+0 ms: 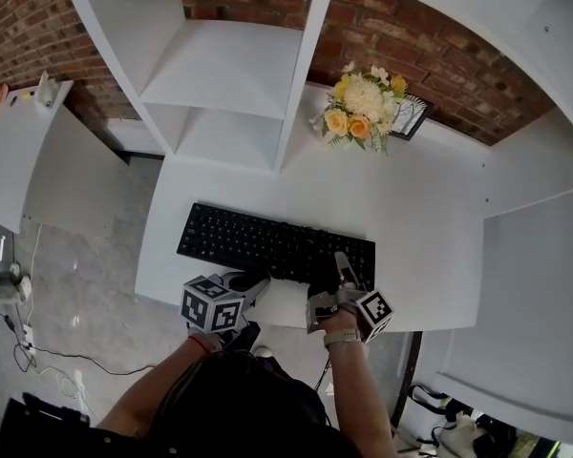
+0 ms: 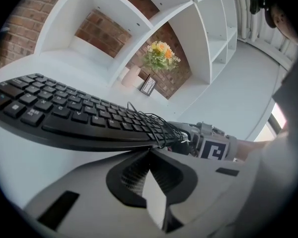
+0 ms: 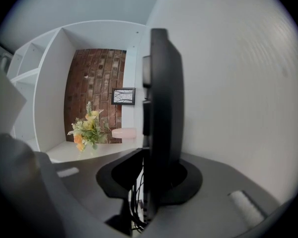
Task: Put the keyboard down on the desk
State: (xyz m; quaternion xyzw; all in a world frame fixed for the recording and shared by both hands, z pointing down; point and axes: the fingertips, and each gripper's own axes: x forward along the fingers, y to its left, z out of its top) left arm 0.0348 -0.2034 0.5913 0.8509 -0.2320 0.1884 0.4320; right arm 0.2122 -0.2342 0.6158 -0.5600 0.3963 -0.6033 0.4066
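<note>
A black keyboard (image 1: 267, 241) lies across the white desk (image 1: 430, 218), parallel to its front edge. My right gripper (image 1: 340, 273) is shut on the keyboard's near right edge. In the right gripper view the keyboard (image 3: 161, 108) stands edge-on between the jaws of my right gripper (image 3: 154, 180), with a thin black cable bunched beside it. My left gripper (image 1: 255, 290) sits just in front of the keyboard's near edge, shut with nothing in it. In the left gripper view my left gripper (image 2: 150, 153) has its jaws together, and the keyboard (image 2: 64, 115) runs beyond their tips.
A white shelf unit (image 1: 229, 74) stands at the back left of the desk. A bunch of yellow and white flowers (image 1: 361, 108) and a small picture frame (image 1: 411, 114) stand at the back against the brick wall. The floor shows to the left.
</note>
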